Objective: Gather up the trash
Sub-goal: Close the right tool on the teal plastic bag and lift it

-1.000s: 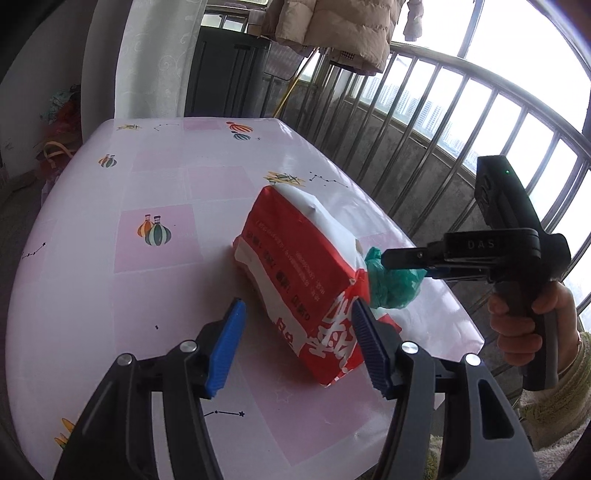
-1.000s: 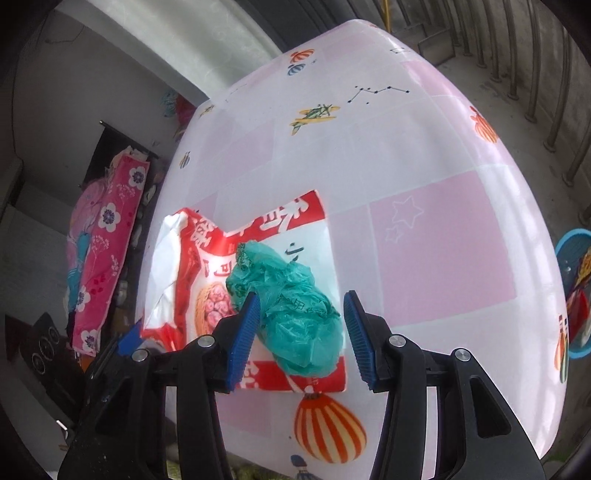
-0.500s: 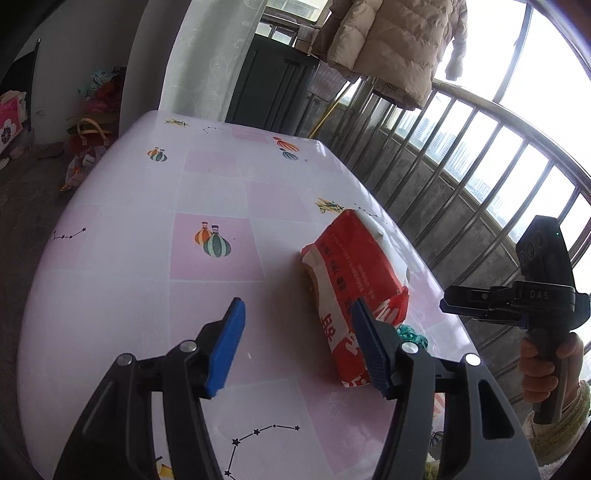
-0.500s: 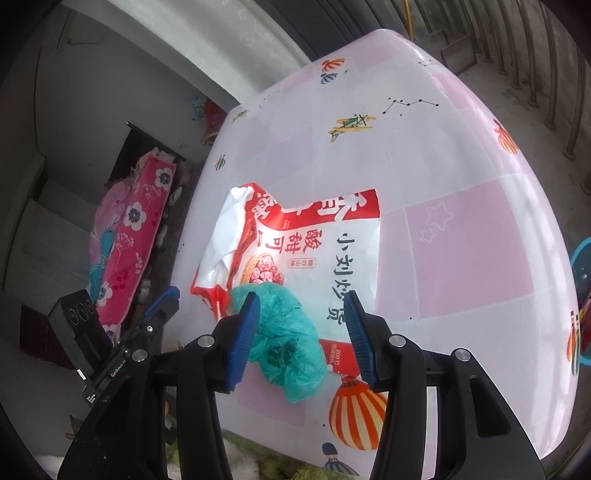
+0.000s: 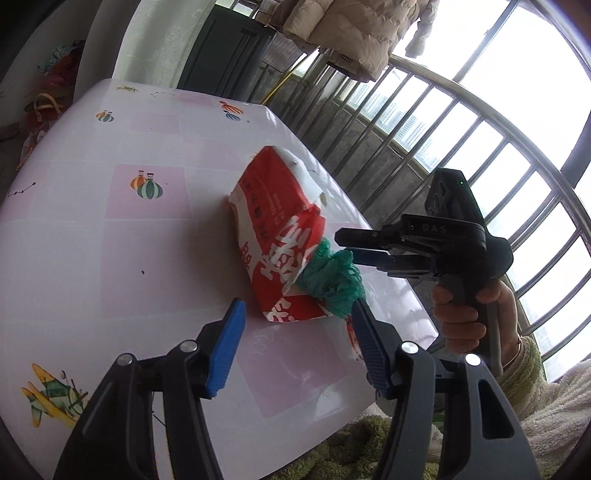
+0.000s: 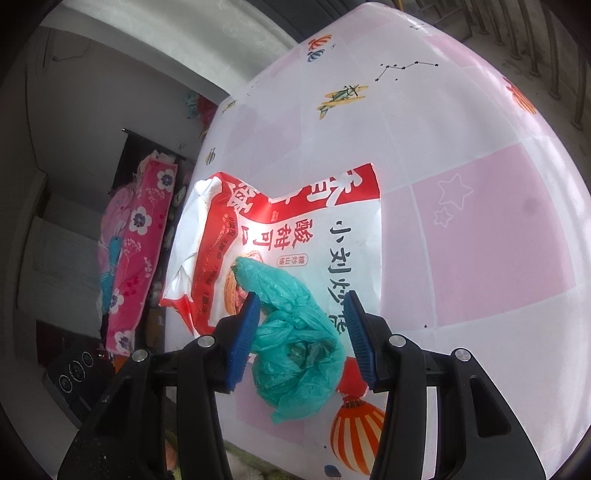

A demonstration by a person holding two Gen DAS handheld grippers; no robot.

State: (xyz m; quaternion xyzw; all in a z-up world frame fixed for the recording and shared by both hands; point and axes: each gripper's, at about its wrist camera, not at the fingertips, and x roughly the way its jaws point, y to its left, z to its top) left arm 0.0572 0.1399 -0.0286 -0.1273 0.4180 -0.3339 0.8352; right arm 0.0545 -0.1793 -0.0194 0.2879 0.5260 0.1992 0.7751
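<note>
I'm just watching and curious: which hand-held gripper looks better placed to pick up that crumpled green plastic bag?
The right hand-held gripper, probably. Its open fingers already straddle the green plastic bag lying on the red snack packet. The left hand-held gripper sits back, empty.

Can't see the far tip of the green bag (image 5: 332, 280), tucked behind the red snack packet (image 5: 273, 236). Coat (image 5: 351, 33) chopped off up top. Right tool (image 6: 301, 315) bodies cut at the bottom edge. Bench (image 6: 480, 240) print partly buried under the packet.
</note>
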